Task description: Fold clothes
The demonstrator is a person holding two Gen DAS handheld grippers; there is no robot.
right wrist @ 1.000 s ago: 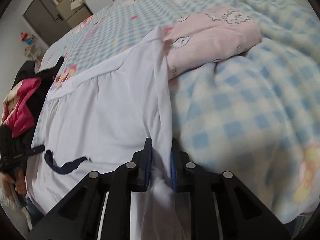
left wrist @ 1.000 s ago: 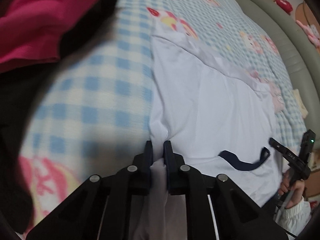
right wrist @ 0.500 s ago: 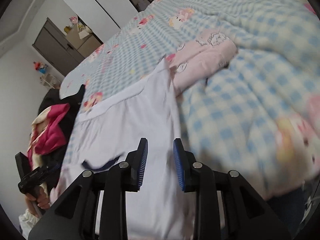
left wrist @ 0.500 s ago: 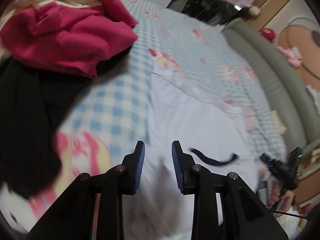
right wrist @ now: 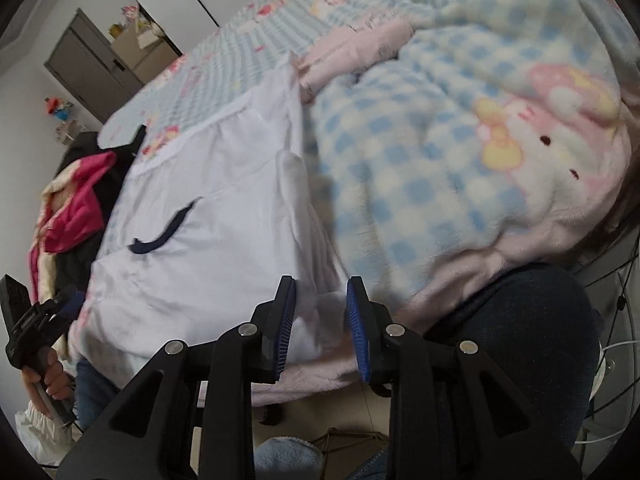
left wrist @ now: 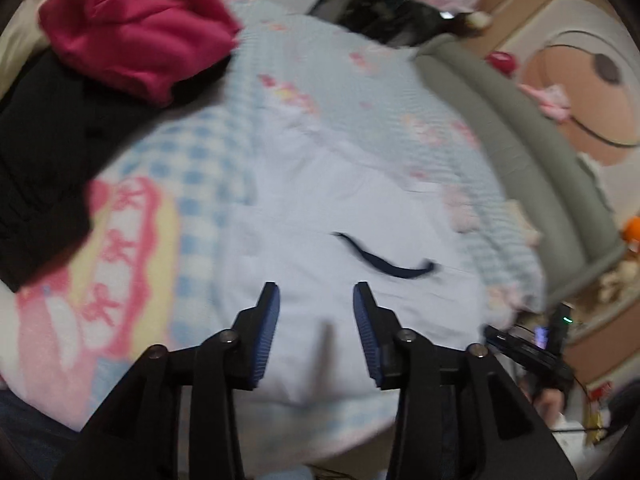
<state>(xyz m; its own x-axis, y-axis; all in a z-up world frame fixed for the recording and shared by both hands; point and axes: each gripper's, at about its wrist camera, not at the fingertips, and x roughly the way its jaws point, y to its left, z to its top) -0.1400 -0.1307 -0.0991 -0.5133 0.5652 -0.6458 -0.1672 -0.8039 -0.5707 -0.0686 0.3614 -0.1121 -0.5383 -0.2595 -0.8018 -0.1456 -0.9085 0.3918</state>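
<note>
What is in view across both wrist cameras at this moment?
garment: 1, white with a navy strap, spread flat on the blanket
blanket: 1, blue-white check with pink cartoon prints, covering the bed
pink garment: 1, pale pink, folded beyond the white one
clothes pile: 1, magenta, black and cream, far left
headboard: 1, grey-green, right
left gripper: open, empty
right gripper: open, empty

Left gripper point(left wrist: 316, 308) and right gripper point(right wrist: 320, 304), jaws apart, seemingly empty.
</note>
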